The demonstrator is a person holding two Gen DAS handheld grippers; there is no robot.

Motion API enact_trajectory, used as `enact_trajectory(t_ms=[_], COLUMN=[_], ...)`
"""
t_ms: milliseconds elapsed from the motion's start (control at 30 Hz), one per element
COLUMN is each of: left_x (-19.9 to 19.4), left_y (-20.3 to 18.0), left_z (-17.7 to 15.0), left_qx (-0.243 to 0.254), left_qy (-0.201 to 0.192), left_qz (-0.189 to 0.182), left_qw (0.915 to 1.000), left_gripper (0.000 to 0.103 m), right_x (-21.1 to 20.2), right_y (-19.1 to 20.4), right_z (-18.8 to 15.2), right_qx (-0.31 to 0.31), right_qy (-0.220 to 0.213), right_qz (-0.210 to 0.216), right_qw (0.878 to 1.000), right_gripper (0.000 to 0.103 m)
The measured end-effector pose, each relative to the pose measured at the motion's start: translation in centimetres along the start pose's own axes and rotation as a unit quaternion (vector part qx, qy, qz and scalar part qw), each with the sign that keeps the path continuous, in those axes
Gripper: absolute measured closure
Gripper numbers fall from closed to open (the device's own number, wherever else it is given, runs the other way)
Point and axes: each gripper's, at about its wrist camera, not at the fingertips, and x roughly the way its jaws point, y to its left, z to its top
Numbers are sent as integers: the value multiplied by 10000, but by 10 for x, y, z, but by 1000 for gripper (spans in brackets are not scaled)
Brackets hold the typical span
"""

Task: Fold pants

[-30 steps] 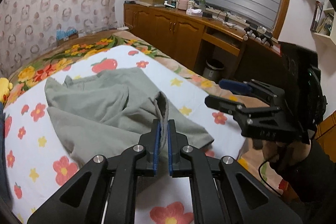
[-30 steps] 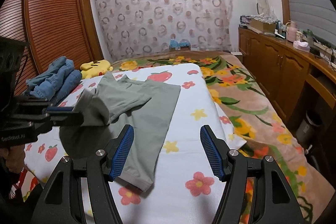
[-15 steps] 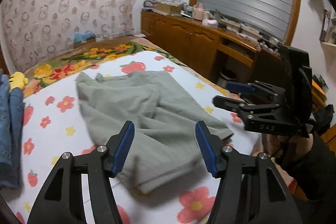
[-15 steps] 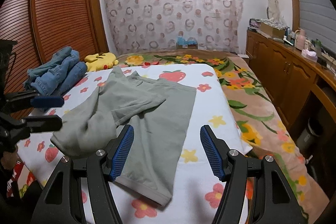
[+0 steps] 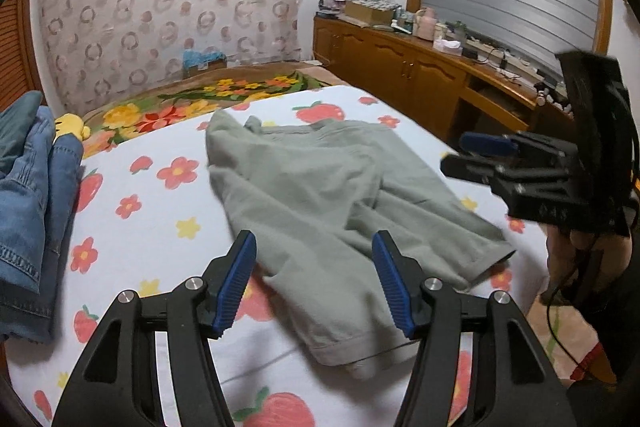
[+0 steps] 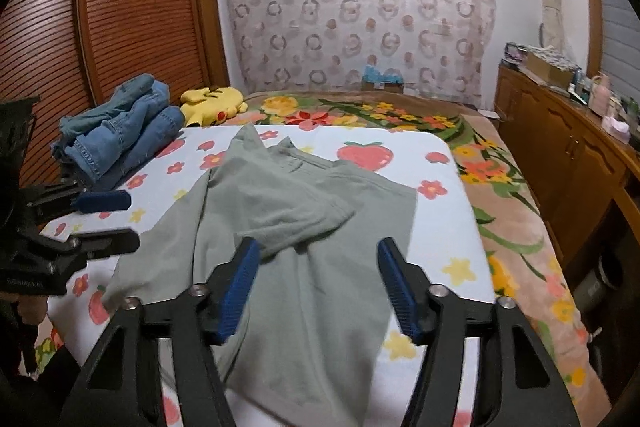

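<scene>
Grey-green pants (image 5: 320, 211) now lie released on your bedsheet (image 5: 152, 211), since your left gripper (image 5: 314, 283), pinching fabric a second ago, gapes like your right gripper (image 6: 318, 287) at three o'clock.

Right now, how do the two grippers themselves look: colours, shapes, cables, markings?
Both the left gripper and the right gripper are matte black, with angular cut-out arms and silver round bolts. Their fingers carry ribbed blue pads. The right gripper's body bears small, unreadable lettering, and a thin black cable hangs below it.
</scene>
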Motion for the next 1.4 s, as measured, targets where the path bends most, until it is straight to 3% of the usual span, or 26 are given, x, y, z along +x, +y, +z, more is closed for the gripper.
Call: enact_trajectory(t_ms=[167,667,700,767,867,1133,1400], left_x=[3,2,3,4,3,3,4], left_y=[8,33,35,37,41,44,47], left_z=[-2,-8,-9,-10,-10,-11,-11], left_qx=[-94,-321,-338,-362,-420,-456,-456], left_qy=[-14,-56,-42,-30,-30,-22,-7], left_qz=[115,387,393,410,424,438,458], left_qw=[9999,9987,9986,9985,9982,9980,9979], left_gripper=[42,42,42,42,42,42,42], right_x=[25,104,107,109,108,88,72], right_y=[-12,-48,-47,-45,-40,-35,-36], right_z=[20,48,49,52,57,71,81], right_qx=[17,401,407,341,226,-57,-164], right_qy=[271,1454,1463,1496,1474,1024,675], right_qz=[134,260,269,276,408,355,-38], right_qw=[9995,9882,9880,9878,9880,9941,9976], right_gripper=[54,66,68,84,98,102,102])
